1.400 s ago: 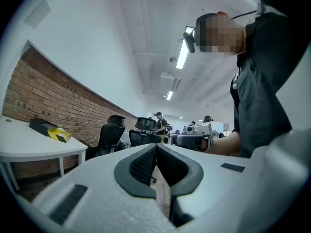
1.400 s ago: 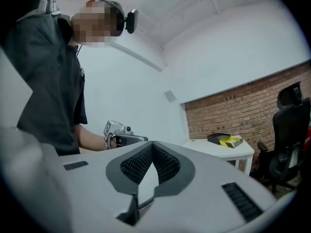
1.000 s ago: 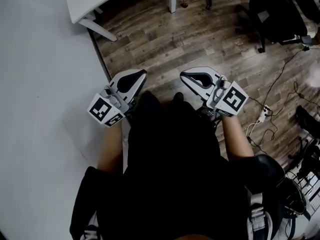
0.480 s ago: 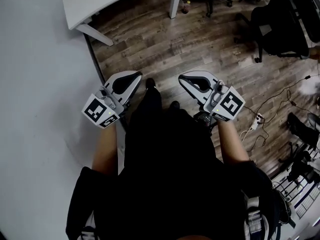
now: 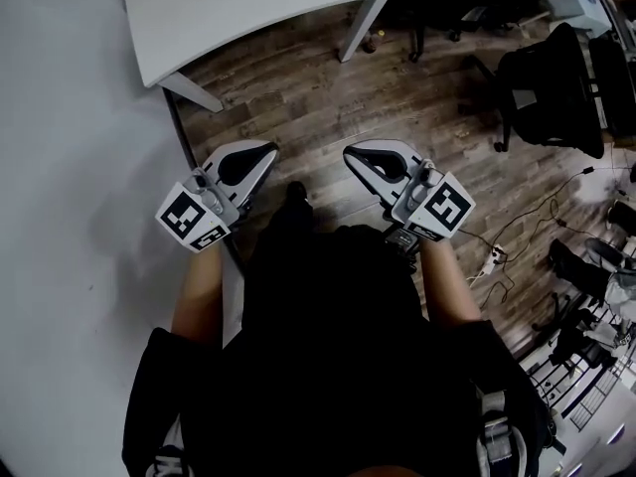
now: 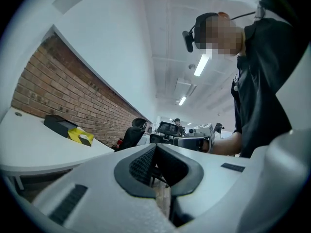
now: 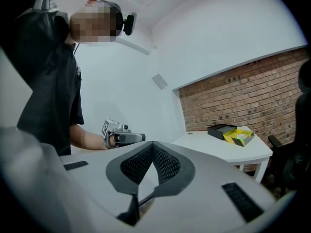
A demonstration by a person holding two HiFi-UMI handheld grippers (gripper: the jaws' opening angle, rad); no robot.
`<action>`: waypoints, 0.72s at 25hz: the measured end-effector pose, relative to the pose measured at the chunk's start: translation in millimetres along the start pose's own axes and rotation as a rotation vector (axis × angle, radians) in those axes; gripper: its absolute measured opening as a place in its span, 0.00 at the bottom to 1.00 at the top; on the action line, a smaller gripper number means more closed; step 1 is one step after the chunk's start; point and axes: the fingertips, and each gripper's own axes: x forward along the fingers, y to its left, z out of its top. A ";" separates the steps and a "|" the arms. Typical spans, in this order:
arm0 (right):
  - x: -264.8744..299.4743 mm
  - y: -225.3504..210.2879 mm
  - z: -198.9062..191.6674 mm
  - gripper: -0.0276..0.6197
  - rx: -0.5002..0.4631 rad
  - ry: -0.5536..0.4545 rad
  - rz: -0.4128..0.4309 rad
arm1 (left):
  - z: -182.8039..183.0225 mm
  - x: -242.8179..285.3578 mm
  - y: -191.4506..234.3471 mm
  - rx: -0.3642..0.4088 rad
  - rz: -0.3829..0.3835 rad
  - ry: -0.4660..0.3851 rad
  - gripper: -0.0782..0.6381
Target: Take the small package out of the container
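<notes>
Since the left gripper point(image 5: 260, 155) and right gripper point(image 5: 356, 157) have fingers clenched empty, they could shove the container point(image 7: 238, 136) off the worktop point(image 7: 218, 148) corner.

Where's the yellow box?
The yellow box sits on the white table, right side of the right gripper view, beside a black box.

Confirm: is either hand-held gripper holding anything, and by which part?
Nothing held. Left hand-held gripper and right hand-held gripper both have jaws together, nothing between them.
</notes>
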 end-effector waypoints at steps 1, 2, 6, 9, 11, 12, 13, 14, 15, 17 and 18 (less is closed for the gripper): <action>7.2 -2.6 2.2 0.05 0.001 0.006 -0.005 | 1.9 -2.4 8.6 -0.006 -0.005 -0.005 0.13; 12.5 -6.1 3.5 0.05 0.004 0.013 -0.015 | 3.4 -3.9 16.3 -0.011 -0.011 -0.009 0.13; 24.0 -29.0 1.1 0.05 0.033 0.040 -0.061 | 4.1 1.9 38.8 -0.030 -0.041 -0.026 0.13; 35.8 -43.7 -2.4 0.05 0.037 0.048 -0.070 | 1.1 10.5 51.9 -0.047 -0.064 -0.032 0.13; 44.0 -51.1 -3.9 0.05 0.032 0.050 -0.066 | -3.2 16.0 62.7 -0.058 -0.071 -0.024 0.13; 47.3 -55.9 -3.7 0.05 0.026 0.049 -0.062 | -4.4 19.5 68.7 -0.062 -0.071 -0.020 0.13; 49.4 -61.8 -2.9 0.05 0.021 0.045 -0.061 | -4.4 23.6 74.6 -0.062 -0.071 -0.015 0.13; 50.1 -69.0 -1.8 0.05 0.019 0.039 -0.063 | -3.1 28.6 80.1 -0.060 -0.072 -0.011 0.13; 49.4 -77.5 -0.9 0.05 0.022 0.031 -0.068 | -1.2 34.4 85.3 -0.054 -0.072 -0.006 0.13; 46.4 -97.5 -0.7 0.05 0.039 0.011 -0.081 | 3.6 47.7 95.4 -0.042 -0.075 0.004 0.13; 45.4 -108.6 -1.2 0.05 0.048 0.003 -0.088 | 6.1 54.9 101.3 -0.035 -0.077 0.010 0.13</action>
